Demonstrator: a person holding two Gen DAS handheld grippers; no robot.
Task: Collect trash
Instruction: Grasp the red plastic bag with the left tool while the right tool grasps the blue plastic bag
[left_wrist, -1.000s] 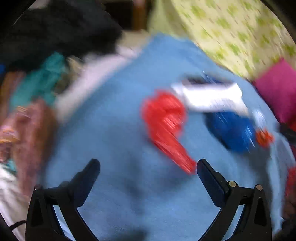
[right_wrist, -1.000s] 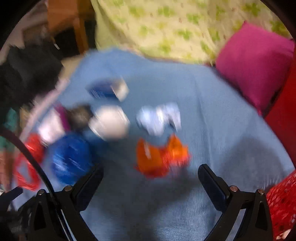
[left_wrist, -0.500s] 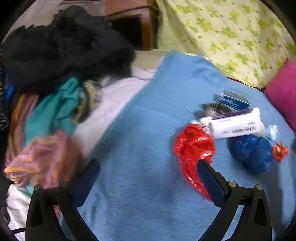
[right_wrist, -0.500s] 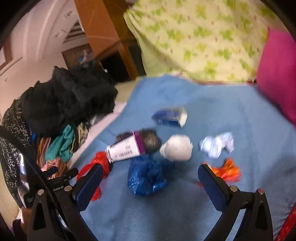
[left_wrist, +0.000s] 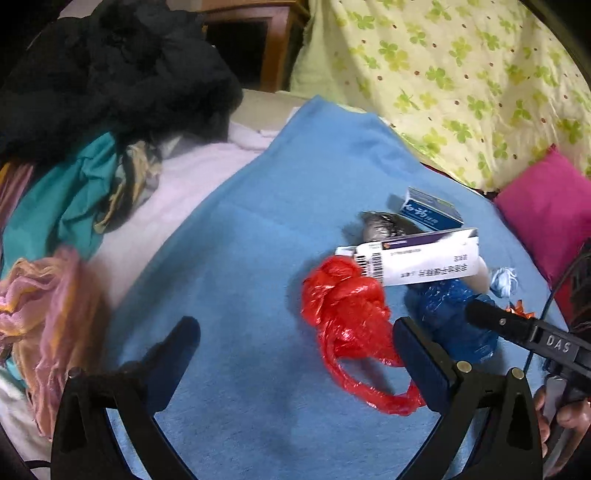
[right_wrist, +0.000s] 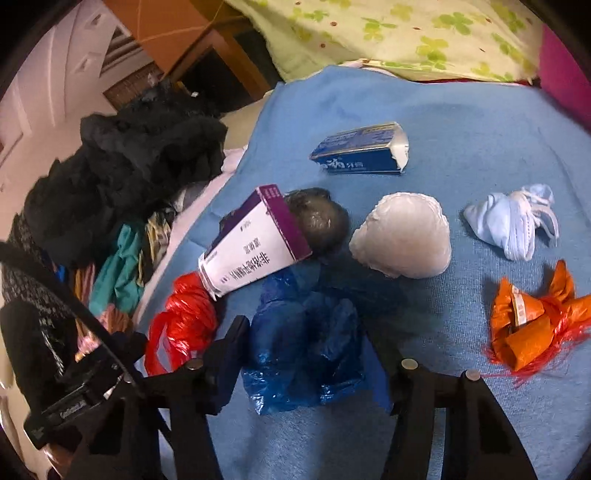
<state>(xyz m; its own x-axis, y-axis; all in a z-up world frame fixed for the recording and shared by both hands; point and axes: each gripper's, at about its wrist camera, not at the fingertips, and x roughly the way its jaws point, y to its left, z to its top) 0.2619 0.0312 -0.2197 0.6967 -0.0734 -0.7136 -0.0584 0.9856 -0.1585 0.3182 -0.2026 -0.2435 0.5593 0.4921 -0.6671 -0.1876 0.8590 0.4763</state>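
Trash lies in a cluster on the blue blanket (right_wrist: 461, 122) of a bed. R gripper (right_wrist: 306, 343) is down over the blue plastic bag (right_wrist: 306, 350), its jaws closing w/ the bag between them; fingers sit at both sides of the crumpled plastic, can't tell if the pads press yet. L gripper (left_wrist: 295, 354) hovers wide apart over bare blanket, nothing between; its right finger is just beside the red plastic bag (left_wrist: 347, 325). White/purple carton (right_wrist: 255, 243) leans on a dark grey wad (right_wrist: 321, 218), its lower end touching the red bag. White crumpled ball (right_wrist: 402, 236) beside the wad, blue carton (right_wrist: 362, 149) behind. Pale blue cloth wad (right_wrist: 513, 221) and orange wrapper (right_wrist: 532, 325) lie apart at right. Clothes pile (left_wrist: 92, 110) at left off the blanket.
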